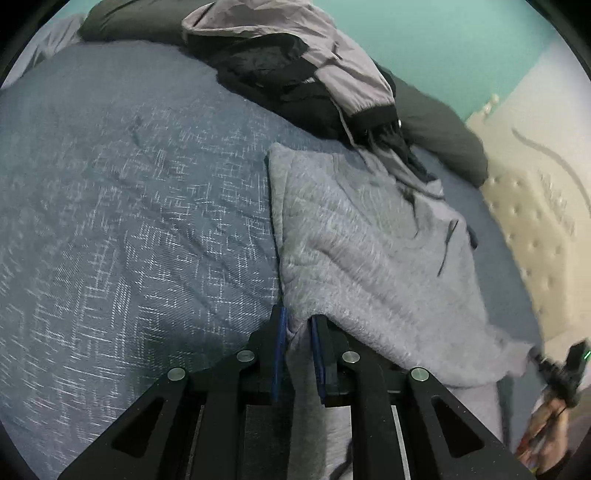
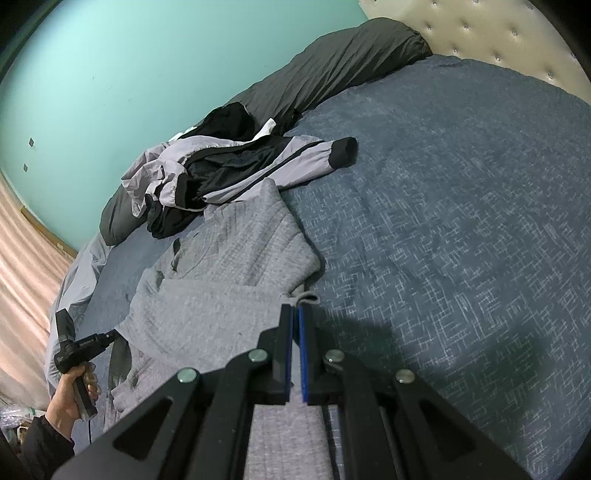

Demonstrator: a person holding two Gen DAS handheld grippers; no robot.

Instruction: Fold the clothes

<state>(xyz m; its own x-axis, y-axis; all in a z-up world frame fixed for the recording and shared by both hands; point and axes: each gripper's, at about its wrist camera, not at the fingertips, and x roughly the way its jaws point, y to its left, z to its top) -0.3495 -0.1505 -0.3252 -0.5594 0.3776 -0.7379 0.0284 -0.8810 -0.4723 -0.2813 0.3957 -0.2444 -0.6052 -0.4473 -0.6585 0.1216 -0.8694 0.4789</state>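
Both the left gripper (image 1: 297,325) and right gripper (image 2: 295,314) pinch the grey sweater (image 2: 221,273); a jacket (image 2: 229,166) lies beside.

Ahead of me spreads a bed under a blue-grey crosshatch-weave cover (image 2: 461,221), with a dark pillow (image 2: 332,62) along its far edge. Behind it stand a flat turquoise wall (image 2: 129,74) and a cream tufted headboard (image 2: 498,29). A pale striped floor (image 2: 26,258) shows beside the bed.

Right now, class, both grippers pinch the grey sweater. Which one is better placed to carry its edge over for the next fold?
Probably the right gripper: it pinches the grey sweater at its outer edge beside bare blue bedspread. The left gripper grips a bunched fold.
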